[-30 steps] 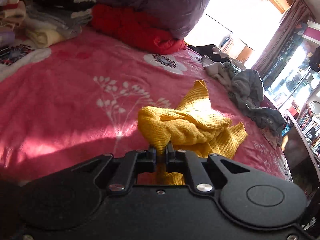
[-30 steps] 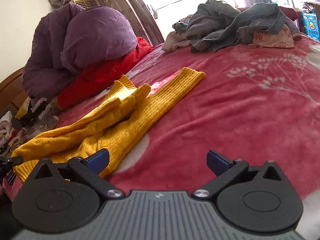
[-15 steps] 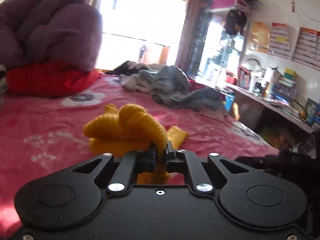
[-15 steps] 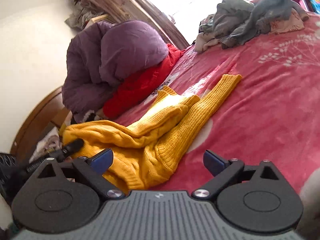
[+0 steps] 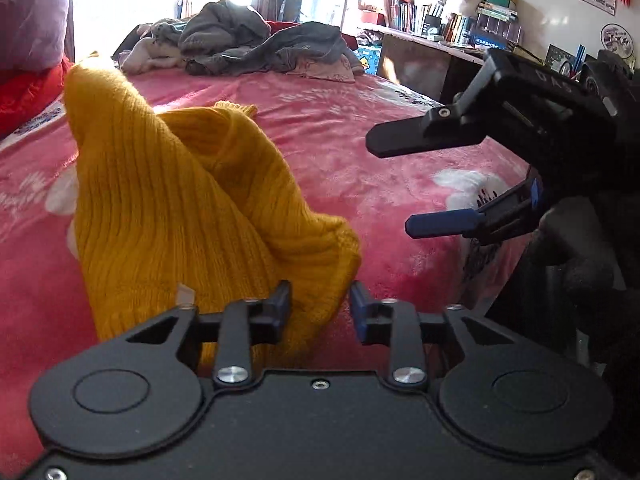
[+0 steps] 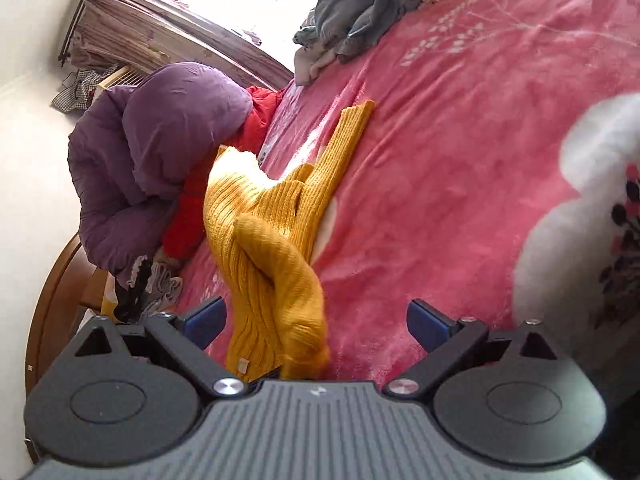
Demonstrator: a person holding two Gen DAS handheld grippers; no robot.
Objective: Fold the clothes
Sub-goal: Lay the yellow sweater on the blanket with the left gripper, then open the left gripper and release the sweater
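fingers of both grippers, left gripper (image 5: 320,300) and right gripper (image 6: 316,320), stand apart around the bunched yellow sweater (image 5: 180,208), heaped near the bed's (image 5: 360,128) front edge, apparently for regrasping.

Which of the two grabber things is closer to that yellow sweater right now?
Left. The left gripper has the yellow sweater bunched between its parted fingers. The right gripper hangs open to the sweater's right, not touching it.

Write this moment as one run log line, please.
task: fold clothes | left gripper: open, yellow sweater between fingers | right gripper: open | pink blanket: under sweater
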